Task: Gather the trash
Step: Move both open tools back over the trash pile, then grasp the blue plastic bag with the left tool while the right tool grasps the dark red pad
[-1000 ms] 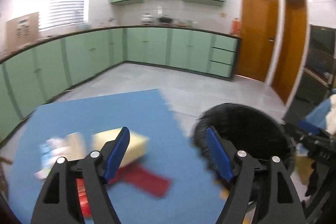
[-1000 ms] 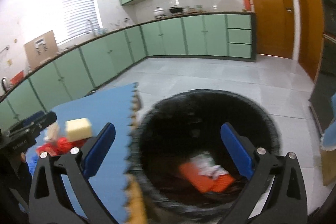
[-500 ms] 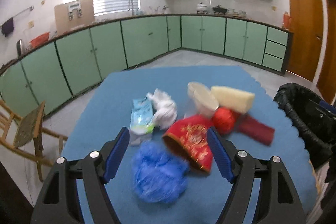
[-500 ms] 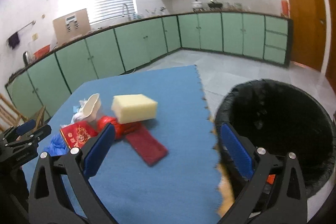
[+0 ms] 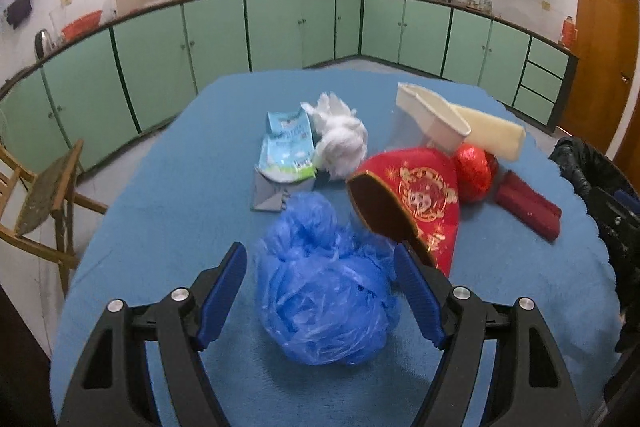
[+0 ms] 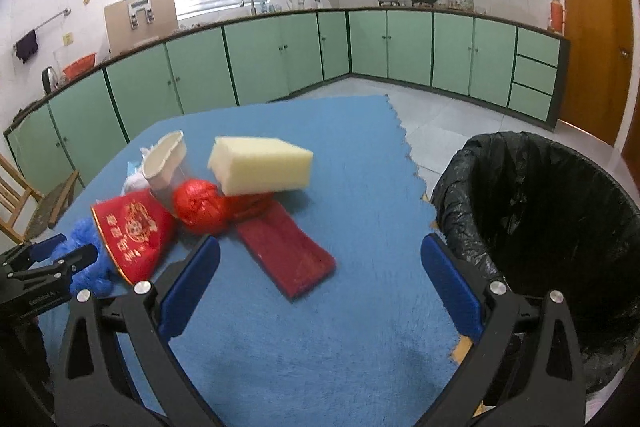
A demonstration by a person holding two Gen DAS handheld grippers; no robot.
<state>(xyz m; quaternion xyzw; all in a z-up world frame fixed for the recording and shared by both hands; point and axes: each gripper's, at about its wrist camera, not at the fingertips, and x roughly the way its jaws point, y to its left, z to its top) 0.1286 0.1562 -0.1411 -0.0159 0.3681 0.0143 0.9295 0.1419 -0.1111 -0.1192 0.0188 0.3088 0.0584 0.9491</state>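
Left wrist: crumpled blue plastic bag [image 5: 326, 291], glossy, between spread tongs [image 5: 322, 293].

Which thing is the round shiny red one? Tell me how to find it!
Look at the blue mat and the trash pile on its far left part. The red foil ball sits in the middle of that pile, under one end of the pale yellow sponge block. It is the only round, crinkly, shiny piece there.

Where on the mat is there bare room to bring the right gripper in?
Bare mat lies between the red box and the bin, and beyond the sponge. It is crowded left, around the red ball, red pouch and blue bag.
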